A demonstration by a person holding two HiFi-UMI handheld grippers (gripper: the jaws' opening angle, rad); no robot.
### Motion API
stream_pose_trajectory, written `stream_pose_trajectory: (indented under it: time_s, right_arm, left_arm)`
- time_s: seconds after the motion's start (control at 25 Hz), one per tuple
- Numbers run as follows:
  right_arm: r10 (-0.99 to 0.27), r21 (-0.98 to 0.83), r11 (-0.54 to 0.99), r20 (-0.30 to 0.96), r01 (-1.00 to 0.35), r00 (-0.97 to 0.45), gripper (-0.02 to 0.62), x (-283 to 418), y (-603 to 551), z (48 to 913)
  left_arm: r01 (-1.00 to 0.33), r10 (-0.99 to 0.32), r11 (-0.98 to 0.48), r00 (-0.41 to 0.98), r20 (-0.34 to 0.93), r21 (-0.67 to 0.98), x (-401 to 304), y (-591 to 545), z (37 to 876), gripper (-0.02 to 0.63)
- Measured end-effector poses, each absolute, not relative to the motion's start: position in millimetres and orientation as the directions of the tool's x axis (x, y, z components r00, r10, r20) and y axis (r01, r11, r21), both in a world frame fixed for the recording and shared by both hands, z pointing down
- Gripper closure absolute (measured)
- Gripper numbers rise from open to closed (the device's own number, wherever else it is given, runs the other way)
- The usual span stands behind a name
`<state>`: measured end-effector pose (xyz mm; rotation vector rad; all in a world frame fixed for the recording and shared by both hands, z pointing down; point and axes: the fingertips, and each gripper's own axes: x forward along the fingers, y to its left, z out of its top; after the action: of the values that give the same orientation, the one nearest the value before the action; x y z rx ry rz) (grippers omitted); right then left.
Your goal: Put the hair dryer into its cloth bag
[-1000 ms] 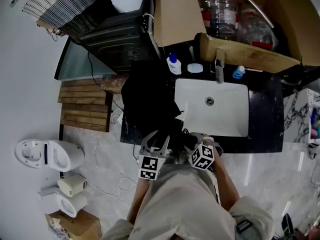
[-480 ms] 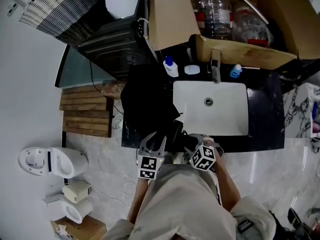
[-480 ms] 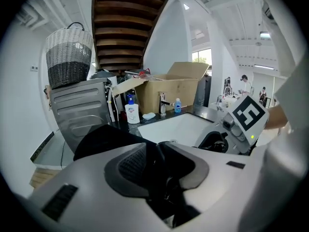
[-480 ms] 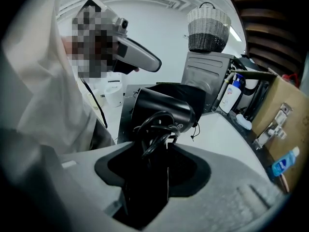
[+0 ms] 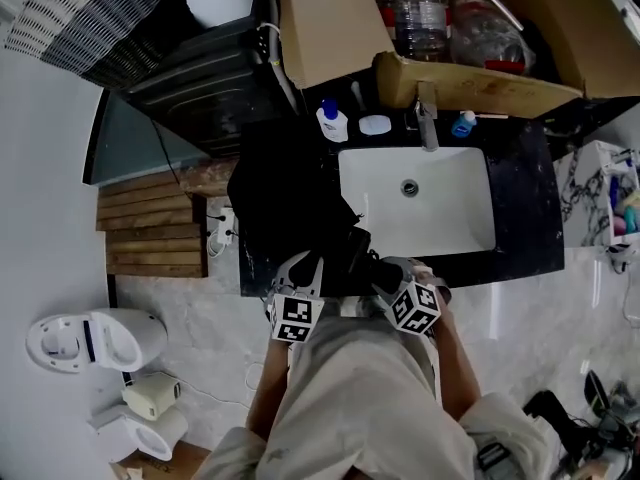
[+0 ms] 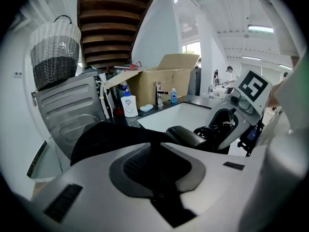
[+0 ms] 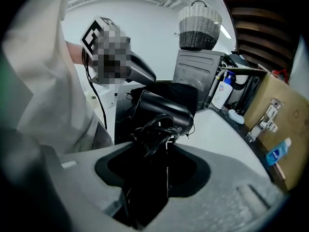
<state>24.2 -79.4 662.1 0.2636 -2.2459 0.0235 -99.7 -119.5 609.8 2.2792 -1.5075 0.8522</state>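
So the left tongs (image 5: 303, 268) have just been squeezing down and now pinch the near edge of the black cloth bag (image 5: 280, 193), which is lying on the dark tabletop (image 5: 520, 198) left of the sink (image 5: 440, 208). The right tongs (image 5: 385, 273), also just tightening, are clenched on the hair dryer (image 7: 161, 111) by its cord-wrapped handle, right beside the bag's edge.

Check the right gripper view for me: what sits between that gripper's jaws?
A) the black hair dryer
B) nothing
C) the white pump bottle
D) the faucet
A: the right gripper, whose jaws have just been closing, is clamped on the black hair dryer, which fills the gap between its jaws.
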Motion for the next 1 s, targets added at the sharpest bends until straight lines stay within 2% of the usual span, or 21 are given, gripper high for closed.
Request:
stream_pose_trajectory:
  time_s: [0.44, 0.84, 0.92, 1.0]
  right_arm:
    - [-0.241, 0.077, 0.952, 0.783, -0.295, -0.573, 0.403, 19.2, -68.5, 658.2]
    - [-0.271, 0.07, 0.933, 0.784, -0.354, -0.559, 0.403, 13.3, -67.2, 655.1]
    - [-0.277, 0.072, 0.929, 0.785, -0.362, -0.554, 0.403, 12.8, -67.5, 655.2]
    - [-0.282, 0.073, 0.926, 0.786, -0.37, -0.551, 0.405, 12.9, -67.3, 654.9]
  left_arm:
    - [-0.798, -0.636, -0.588, 0.351, 0.688, -0.136, -106.7, -125.1, 643.6, 0.509]
    - [-0.718, -0.554, -0.681, 0.38, 0.741, -0.141, -107.2, -125.1, 666.5, 0.509]
    - [-0.715, -0.551, -0.683, 0.369, 0.748, -0.15, -108.4, -125.8, 670.8, 0.521]
    - [-0.724, -0.554, -0.673, 0.359, 0.751, -0.151, -110.9, -127.4, 674.2, 0.573]
